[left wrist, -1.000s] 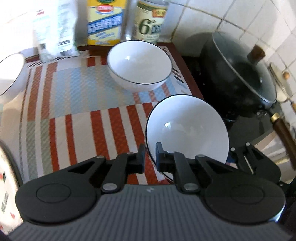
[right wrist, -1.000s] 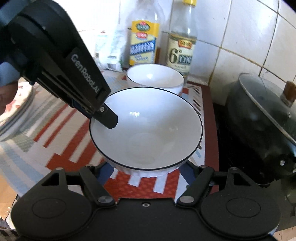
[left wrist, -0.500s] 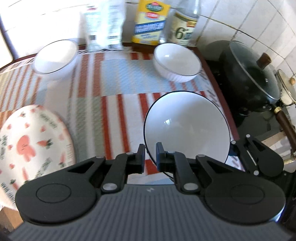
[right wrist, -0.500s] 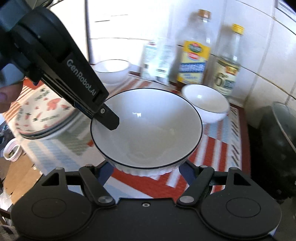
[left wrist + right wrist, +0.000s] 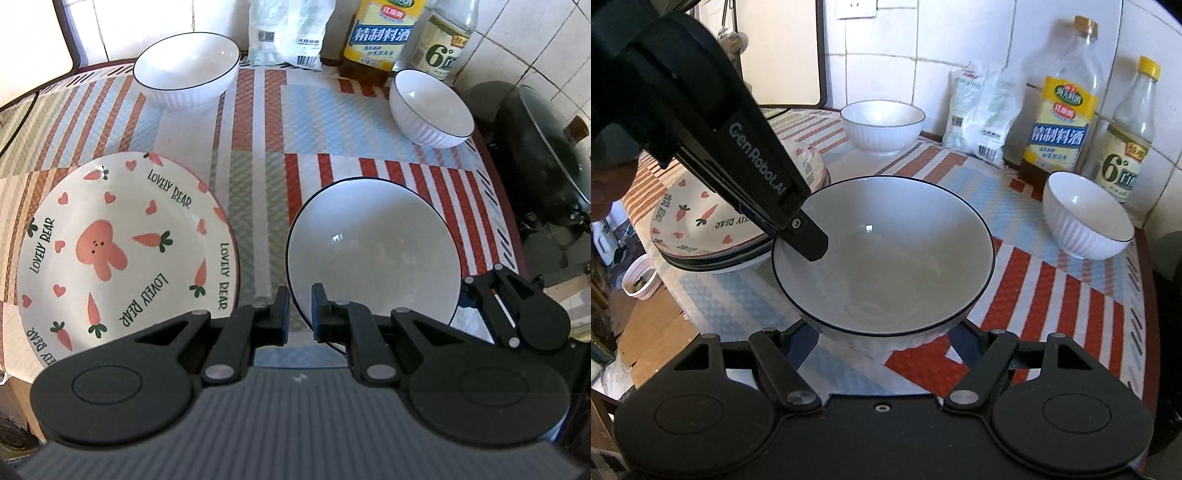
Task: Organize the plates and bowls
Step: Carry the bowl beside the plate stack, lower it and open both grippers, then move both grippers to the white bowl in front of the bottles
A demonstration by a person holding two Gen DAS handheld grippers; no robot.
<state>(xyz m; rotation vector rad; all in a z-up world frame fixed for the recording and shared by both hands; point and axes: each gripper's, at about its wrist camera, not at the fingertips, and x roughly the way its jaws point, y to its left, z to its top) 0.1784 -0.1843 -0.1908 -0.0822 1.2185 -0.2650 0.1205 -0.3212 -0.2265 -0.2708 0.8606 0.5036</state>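
My left gripper is shut on the rim of a large white bowl with a dark edge, held above the striped mat. The same bowl fills the right wrist view, with the left gripper pinching its left rim. My right gripper is open, its fingers spread either side under the bowl's base. A stack of bunny-and-carrot plates lies at the left and shows in the right wrist view. Two smaller white bowls stand at the back left and back right.
A striped mat covers the table. Two bottles and a plastic bag stand against the tiled wall. A dark lidded pot sits on the stove to the right.
Both grippers have moved back and left with the large bowl, away from the back-right bowl. The plate stack and back-left bowl have come into full view.
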